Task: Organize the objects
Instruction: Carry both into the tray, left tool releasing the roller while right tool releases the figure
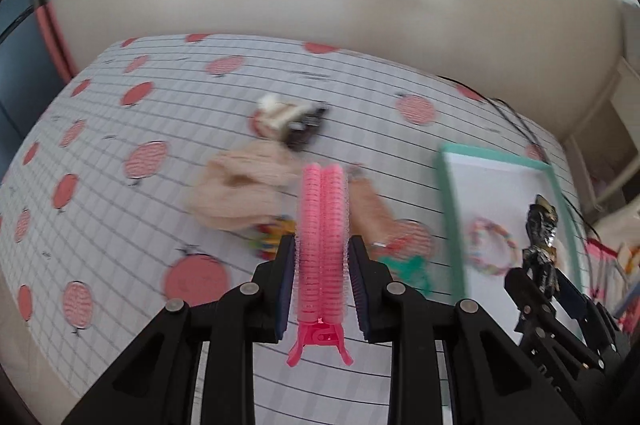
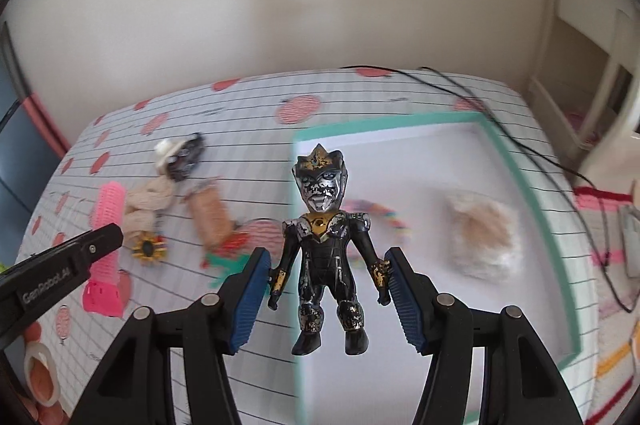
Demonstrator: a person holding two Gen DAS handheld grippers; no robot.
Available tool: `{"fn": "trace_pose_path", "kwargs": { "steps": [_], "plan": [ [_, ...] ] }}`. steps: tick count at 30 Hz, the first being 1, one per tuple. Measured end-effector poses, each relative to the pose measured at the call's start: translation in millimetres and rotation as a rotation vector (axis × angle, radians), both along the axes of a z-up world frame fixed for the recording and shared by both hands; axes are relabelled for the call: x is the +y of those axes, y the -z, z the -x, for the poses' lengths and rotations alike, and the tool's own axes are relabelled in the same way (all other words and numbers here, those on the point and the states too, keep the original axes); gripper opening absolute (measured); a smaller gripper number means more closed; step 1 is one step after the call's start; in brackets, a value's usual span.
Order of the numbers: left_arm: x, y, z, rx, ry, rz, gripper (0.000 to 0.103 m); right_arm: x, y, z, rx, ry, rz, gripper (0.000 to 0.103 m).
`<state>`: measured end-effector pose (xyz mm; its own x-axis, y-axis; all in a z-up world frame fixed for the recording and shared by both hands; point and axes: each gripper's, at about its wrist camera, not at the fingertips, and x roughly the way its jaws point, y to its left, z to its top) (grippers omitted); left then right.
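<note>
Nearest in the right wrist view, the right tongs (image 2: 326, 299) hold a black and silver toy figure (image 2: 326, 253) upright by its two arms, feet hanging free, head pointing away along the fingers. Directly beyond and below it lies the white tray with the green rim (image 2: 516, 185), so the figure hangs over the tray's near left part; this hand is much the nearer to the tray. A fuzzy beige puff (image 2: 486, 229) and a blurred bead bracelet (image 2: 380, 213) already lie in the tray.

The left tongs (image 1: 322, 265) are clamped on a pink hair roller clip (image 1: 322, 225), its long axis running straight out along the fingers, handle end toward the camera. The tray lies to their right, so that load probably has to travel sideways.

Farther out on the dotted cloth of the bench (image 1: 120, 129) wait a beige scrunchie (image 1: 240, 189), a sunflower clip (image 2: 149, 248) and a dark clip (image 1: 306, 129).
</note>
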<state>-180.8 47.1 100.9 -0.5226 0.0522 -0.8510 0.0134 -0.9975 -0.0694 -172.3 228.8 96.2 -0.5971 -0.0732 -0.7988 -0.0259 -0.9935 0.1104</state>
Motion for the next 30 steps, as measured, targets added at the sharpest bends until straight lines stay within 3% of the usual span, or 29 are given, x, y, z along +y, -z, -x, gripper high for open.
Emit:
{"fn": "trace_pose_path", "kwargs": {
  "steps": [15, 21, 30],
  "plan": [
    [110, 5, -25, -0.009, 0.229, -0.112, 0.028, 124, 0, -28, -0.016, 0.206, -0.015, 0.062],
    [131, 14, -28, -0.023, 0.273, -0.099, 0.028, 144, 7, -31, -0.04, 0.248, 0.034, 0.062],
    [147, 46, -29, -0.108, 0.325, -0.08, 0.028, 136, 38, -24, -0.167, 0.215, 0.025, 0.062]
  ]
}}
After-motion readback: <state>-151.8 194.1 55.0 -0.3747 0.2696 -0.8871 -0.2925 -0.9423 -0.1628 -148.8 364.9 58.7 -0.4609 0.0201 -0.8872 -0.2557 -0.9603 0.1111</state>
